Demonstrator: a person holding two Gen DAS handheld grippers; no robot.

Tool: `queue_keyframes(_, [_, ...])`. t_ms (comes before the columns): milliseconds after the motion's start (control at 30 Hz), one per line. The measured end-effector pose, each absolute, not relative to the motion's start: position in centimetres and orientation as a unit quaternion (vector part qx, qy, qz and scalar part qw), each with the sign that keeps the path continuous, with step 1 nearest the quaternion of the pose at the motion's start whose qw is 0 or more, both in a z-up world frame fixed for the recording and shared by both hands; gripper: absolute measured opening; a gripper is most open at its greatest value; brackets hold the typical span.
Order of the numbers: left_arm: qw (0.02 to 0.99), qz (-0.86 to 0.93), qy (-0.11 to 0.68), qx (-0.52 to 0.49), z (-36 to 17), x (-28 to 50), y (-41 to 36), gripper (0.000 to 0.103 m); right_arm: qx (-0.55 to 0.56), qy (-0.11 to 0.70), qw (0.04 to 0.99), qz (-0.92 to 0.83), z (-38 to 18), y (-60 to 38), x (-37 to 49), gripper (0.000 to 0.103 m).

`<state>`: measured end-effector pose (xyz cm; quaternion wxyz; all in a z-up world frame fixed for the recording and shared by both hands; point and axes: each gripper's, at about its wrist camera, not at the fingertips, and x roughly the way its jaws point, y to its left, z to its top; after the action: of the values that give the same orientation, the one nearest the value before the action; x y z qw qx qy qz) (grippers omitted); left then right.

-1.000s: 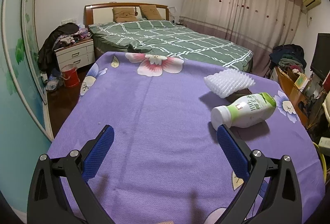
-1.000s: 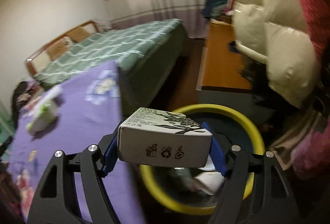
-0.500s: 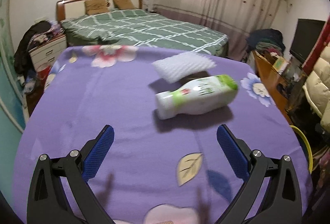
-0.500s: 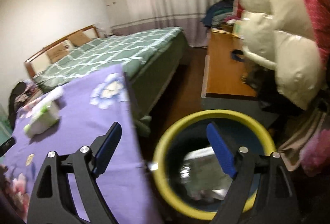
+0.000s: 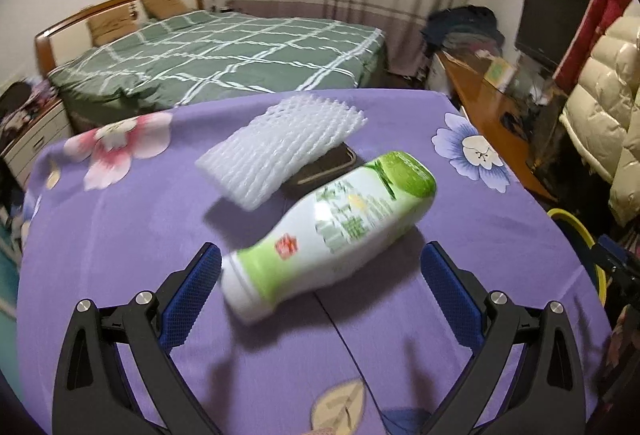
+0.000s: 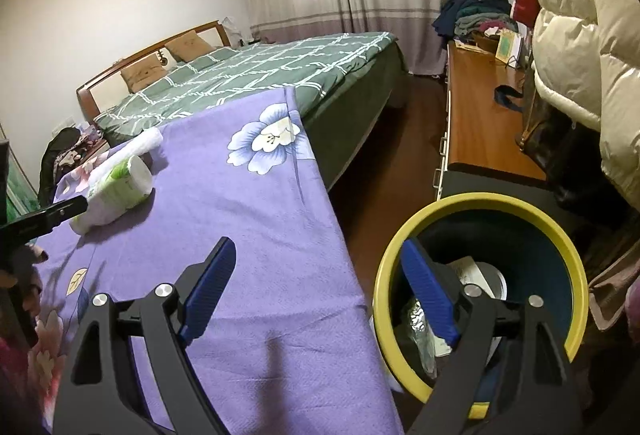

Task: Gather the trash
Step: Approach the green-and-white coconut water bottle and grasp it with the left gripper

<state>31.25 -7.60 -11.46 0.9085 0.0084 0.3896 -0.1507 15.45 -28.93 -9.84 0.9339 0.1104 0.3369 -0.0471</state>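
A white and green plastic bottle [image 5: 332, 231] lies on its side on the purple flowered tablecloth [image 5: 120, 235], its cap end between my open left gripper's [image 5: 320, 267] fingers. A white foam net sleeve [image 5: 280, 151] lies behind it, over a dark flat object [image 5: 328, 171]. The bottle also shows in the right wrist view [image 6: 116, 187]. My right gripper [image 6: 320, 283] is open and empty, over the table's right edge, beside a yellow-rimmed blue bin [image 6: 480, 211] that holds a carton and other trash [image 6: 472, 271].
A bed with a green checked cover [image 5: 224, 55] stands behind the table. A wooden desk [image 6: 480, 123] with clutter runs along the right wall. A cream puffer coat [image 6: 580, 35] hangs above the bin. A nightstand [image 5: 28, 135] is at far left.
My right gripper opened and dropped the carton into the bin, then swung left toward the table. My left gripper moved forward and right until the bottle lay between its fingers.
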Motion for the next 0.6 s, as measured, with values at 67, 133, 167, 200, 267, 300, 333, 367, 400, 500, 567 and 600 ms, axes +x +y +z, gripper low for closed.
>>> queue_keyframes(67, [0.904,-0.167,0.394,0.009,-11.7,32.3,-7.5,0.098,0.113,0.34,0.933,-0.047,-9.9,-29.0,15.5,0.08])
queue_keyframes(133, [0.897,-0.183,0.403,0.02,-12.2,33.1,-7.5,0.098,0.118,0.343,0.931,-0.046,-10.0,-29.2,15.6,0.08])
queue_keyframes(167, [0.893,-0.19,0.406,0.026,-12.4,33.4,-7.6,0.098,0.119,0.345,0.93,-0.046,-10.1,-29.3,15.7,0.08])
queue_keyframes(200, [0.888,-0.201,0.413,0.033,-12.7,33.6,-7.7,0.098,0.121,0.347,0.929,-0.045,-10.1,-29.4,15.8,0.08])
queue_keyframes(267, [0.884,-0.21,0.416,0.047,-12.9,33.6,-8.0,0.098,0.123,0.348,0.928,-0.043,-10.1,-29.5,15.8,0.08])
queue_keyframes(300, [0.881,-0.218,0.417,0.05,-12.9,33.4,-8.1,0.098,0.123,0.348,0.929,-0.043,-10.1,-29.5,15.8,0.08])
queue_keyframes(333, [0.876,-0.232,0.421,0.046,-12.8,33.1,-8.2,0.098,0.123,0.348,0.928,-0.043,-10.2,-29.5,15.9,0.08])
queue_keyframes(367, [0.871,-0.244,0.424,0.039,-12.8,32.9,-8.4,0.098,0.124,0.349,0.928,-0.042,-10.2,-29.5,15.9,0.08])
queue_keyframes(400, [0.863,-0.262,0.431,0.029,-12.7,32.6,-8.6,0.098,0.124,0.35,0.928,-0.042,-10.2,-29.4,15.9,0.08])
queue_keyframes(500, [0.853,-0.285,0.436,0.031,-12.7,31.6,-9.5,0.098,0.125,0.349,0.928,-0.04,-10.2,-29.4,16.0,0.08])
queue_keyframes(567, [0.861,-0.269,0.429,0.051,-12.7,31.2,-9.9,0.098,0.125,0.349,0.928,-0.04,-10.2,-29.4,16.0,0.08])
queue_keyframes(600, [0.864,-0.259,0.428,0.057,-12.8,31.3,-9.9,0.098,0.126,0.349,0.928,-0.04,-10.2,-29.4,16.0,0.08])
